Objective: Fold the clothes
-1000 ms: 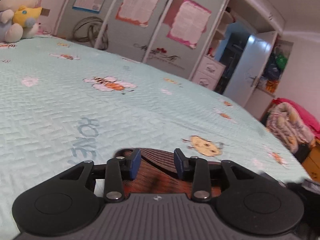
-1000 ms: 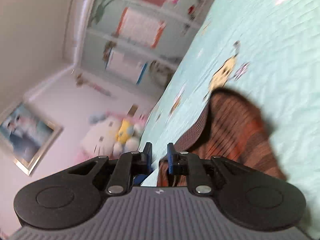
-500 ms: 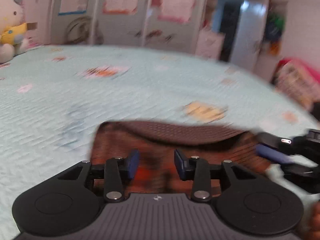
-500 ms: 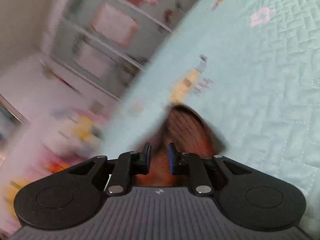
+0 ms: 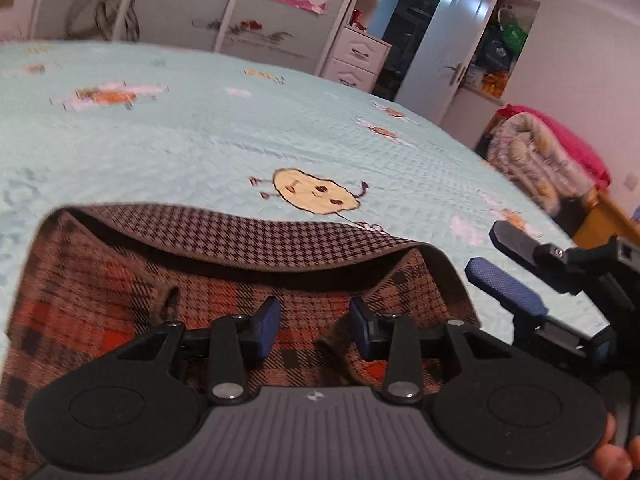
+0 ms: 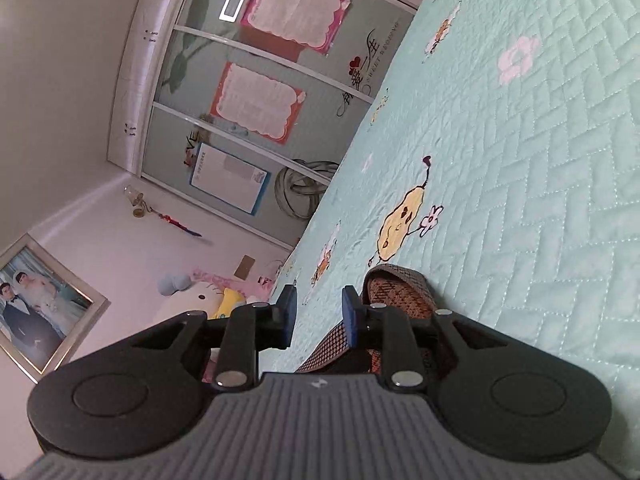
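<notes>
A brown and orange plaid garment (image 5: pixel 132 308) with a houndstooth waistband (image 5: pixel 256 236) lies flat on the pale green bedspread (image 5: pixel 200 140). My left gripper (image 5: pixel 314 322) hovers open just above it, with only plaid cloth showing in the gap. My right gripper (image 5: pixel 500 258) stands open just off the garment's right corner, nothing between its fingers. In the right wrist view the right gripper (image 6: pixel 319 312) is open, and the garment's end (image 6: pixel 396 296) lies just beside and behind the right finger.
The bedspread (image 6: pixel 540 200) stretches far ahead. A wardrobe (image 5: pixel 240 8), drawers (image 5: pixel 356 60) and an open door (image 5: pixel 432 52) stand beyond it. Rolled quilts (image 5: pixel 536 160) are stacked off the right edge. A plush toy (image 6: pixel 192 300) sits at the bed's head.
The right gripper has opened wider and lowered to the bed beside the garment. The garment, bunched under the left gripper a second ago, now lies spread in front of it.
</notes>
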Demonstrator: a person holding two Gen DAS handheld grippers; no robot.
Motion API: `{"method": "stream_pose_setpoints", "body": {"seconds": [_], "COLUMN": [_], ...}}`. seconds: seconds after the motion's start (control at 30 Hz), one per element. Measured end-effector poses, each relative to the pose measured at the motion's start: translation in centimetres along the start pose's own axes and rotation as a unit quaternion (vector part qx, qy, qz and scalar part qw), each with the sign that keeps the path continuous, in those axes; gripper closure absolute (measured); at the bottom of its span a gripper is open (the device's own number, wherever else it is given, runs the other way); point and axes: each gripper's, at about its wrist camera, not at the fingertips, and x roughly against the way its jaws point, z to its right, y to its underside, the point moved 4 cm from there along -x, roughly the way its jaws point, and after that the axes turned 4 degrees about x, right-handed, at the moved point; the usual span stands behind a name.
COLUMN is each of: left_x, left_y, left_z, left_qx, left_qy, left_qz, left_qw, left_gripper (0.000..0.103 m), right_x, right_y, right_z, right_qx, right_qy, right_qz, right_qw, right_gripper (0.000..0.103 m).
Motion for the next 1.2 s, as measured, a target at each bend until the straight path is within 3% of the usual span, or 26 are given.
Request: {"method": "stream_pose_setpoints", "body": {"seconds": [0.13,0.3,0.37,0.4,0.43,0.63,0.8,0.83,0.87,0.97,1.07,1.13,1.2], "left_x": [0.9,0.0,-0.4,-0.6,-0.7,-1.4,-2.2,-2.1,-2.0,-1.2,0.9,2.2,1.9], "left_y": [-0.1,0.5,0.7,0.7,0.7,0.5,0.5,0.5,0.5,0.6,0.7,0.8,0.8], "left_z": [-0.1,0.7,1.0,1.2,1.4,2.6,2.5,2.5,2.5,2.6,3.4,4.7,5.6], "left_qx": [0.023,0.002,-0.01,-0.02,-0.032,-0.103,-0.122,-0.122,-0.121,-0.122,-0.144,-0.159,-0.158], "left_qy": [0.031,0.043,0.046,0.044,0.04,-0.018,-0.045,-0.044,-0.044,-0.053,-0.105,-0.085,-0.047], "left_qz": [0.008,-0.02,-0.03,-0.035,-0.036,-0.019,-0.016,-0.015,-0.013,0.002,0.065,0.097,0.087], "left_qw": [0.9992,0.9989,0.9984,0.9982,0.998,0.9943,0.9914,0.9915,0.9916,0.9911,0.9818,0.9789,0.9825], "left_gripper": [0.064,0.065,0.074,0.092,0.094,0.095,0.091,0.089,0.089,0.087,0.087,0.087,0.087], "right_x": [0.1,-0.1,0.0,0.1,0.2,-0.5,-2.0,-2.5,-2.7,-2.6,-2.4,-2.3,-2.2], "right_y": [0.0,0.0,0.0,-0.1,-0.1,0.5,1.5,1.8,2.0,1.9,1.8,1.7,1.6], "right_z": [0.1,0.0,0.1,0.1,0.1,-0.9,0.2,1.0,1.6,2.0,2.2,2.4,2.6], "right_qx": [-0.002,0.005,0.007,0.008,0.008,0.05,0.075,0.079,0.082,0.07,0.055,0.045,0.034], "right_qy": [0.002,0.003,0.007,0.009,0.01,0.02,0.084,0.113,0.133,0.132,0.126,0.121,0.117], "right_qz": [0.0,-0.005,-0.003,-0.001,0.0,-0.015,-0.049,-0.065,-0.066,-0.06,-0.055,-0.052,-0.049], "right_qw": [1.0,1.0,1.0,1.0,1.0,0.998,0.992,0.988,0.986,0.987,0.989,0.99,0.991], "right_gripper": [0.077,0.076,0.076,0.075,0.075,0.075,0.076,0.08,0.1,0.102,0.102,0.102,0.102]}}
